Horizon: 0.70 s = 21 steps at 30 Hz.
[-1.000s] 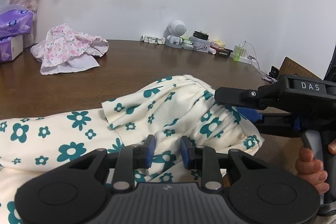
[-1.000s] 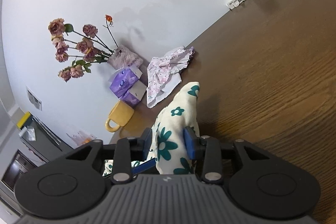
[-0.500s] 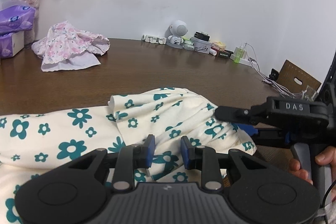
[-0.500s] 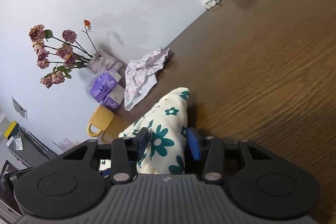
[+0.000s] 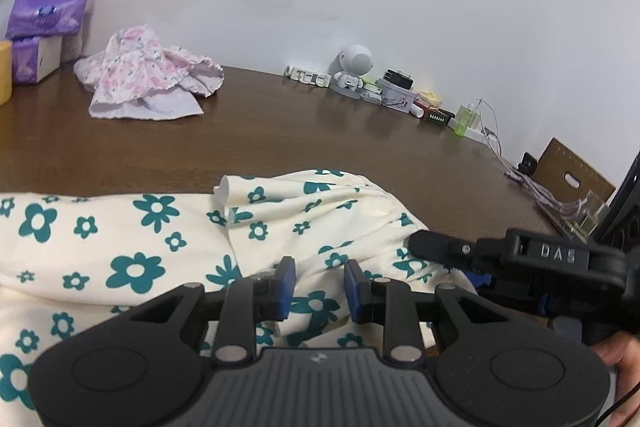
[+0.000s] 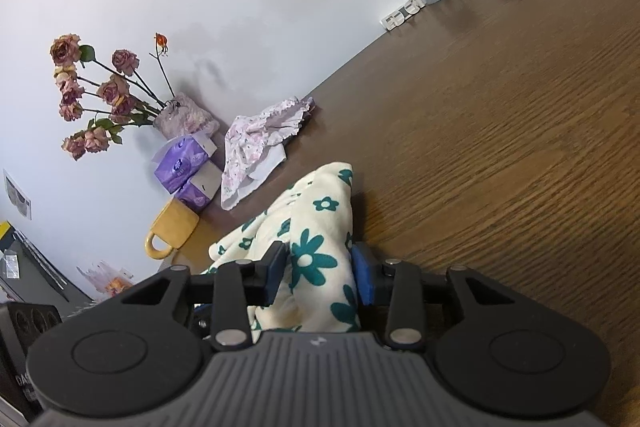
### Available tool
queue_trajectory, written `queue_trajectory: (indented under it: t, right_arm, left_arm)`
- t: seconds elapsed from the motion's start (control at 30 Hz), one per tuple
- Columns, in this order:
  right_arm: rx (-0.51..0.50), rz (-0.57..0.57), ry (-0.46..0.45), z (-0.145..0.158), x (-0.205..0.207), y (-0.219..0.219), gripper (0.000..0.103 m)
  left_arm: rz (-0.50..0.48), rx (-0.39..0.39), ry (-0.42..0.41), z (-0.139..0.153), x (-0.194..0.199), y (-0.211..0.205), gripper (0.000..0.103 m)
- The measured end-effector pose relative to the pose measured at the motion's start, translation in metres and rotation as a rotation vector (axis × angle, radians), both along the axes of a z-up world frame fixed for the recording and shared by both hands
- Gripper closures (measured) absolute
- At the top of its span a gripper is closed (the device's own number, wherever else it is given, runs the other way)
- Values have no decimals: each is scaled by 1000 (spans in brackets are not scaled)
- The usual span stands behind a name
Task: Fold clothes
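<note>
Cloth fills the near part of the wooden table (image 5: 320, 131): a cream garment with teal flowers (image 5: 132, 239), its long axis running left to right along the near edge, with a gathered, elastic-looking end on the right that lies doubled over the flatter stretch beside it. The left gripper (image 5: 318, 285) sits low over that near edge, its blue-padded jaws spread with printed fabric showing in the gap; whether the pads are pressing the cloth I cannot tell. The right gripper (image 5: 424, 247) reaches in from the right, level with the gathered end, and in its own view a bunched ridge of the same fabric rises between its jaws, which stand close against it on both sides and look to be pinching it. So both tools sit at the right-hand end, the right one holding it, while the long loose stretch trails away to the left. Any fold along the length would, I judge, carry this held end leftward over that stretch. Farther off, at the far left, a pink floral garment (image 5: 144, 79) lies crumpled, apart from the cream one, with purple tissue packs (image 5: 44, 27) beyond it and a small white robot figure (image 5: 354, 67) against the wall.
</note>
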State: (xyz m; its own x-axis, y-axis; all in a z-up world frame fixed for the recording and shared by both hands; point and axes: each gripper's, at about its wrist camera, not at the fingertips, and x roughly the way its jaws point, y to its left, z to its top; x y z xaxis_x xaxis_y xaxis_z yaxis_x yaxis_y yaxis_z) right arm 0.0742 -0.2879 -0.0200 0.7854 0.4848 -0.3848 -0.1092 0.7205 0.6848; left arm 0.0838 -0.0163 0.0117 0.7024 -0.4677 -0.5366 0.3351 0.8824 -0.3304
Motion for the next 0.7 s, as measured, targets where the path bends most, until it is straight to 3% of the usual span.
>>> queue_trajectory:
  t: [0.37,0.7]
  right_arm:
    - [-19,-11,10,-1,-3,4,73]
    - [-32,-11,15,0,-3,6,73]
  left_arm:
    - [28,-63,65,1,8,6,78]
    - [50,-49,88,4,10,1,78]
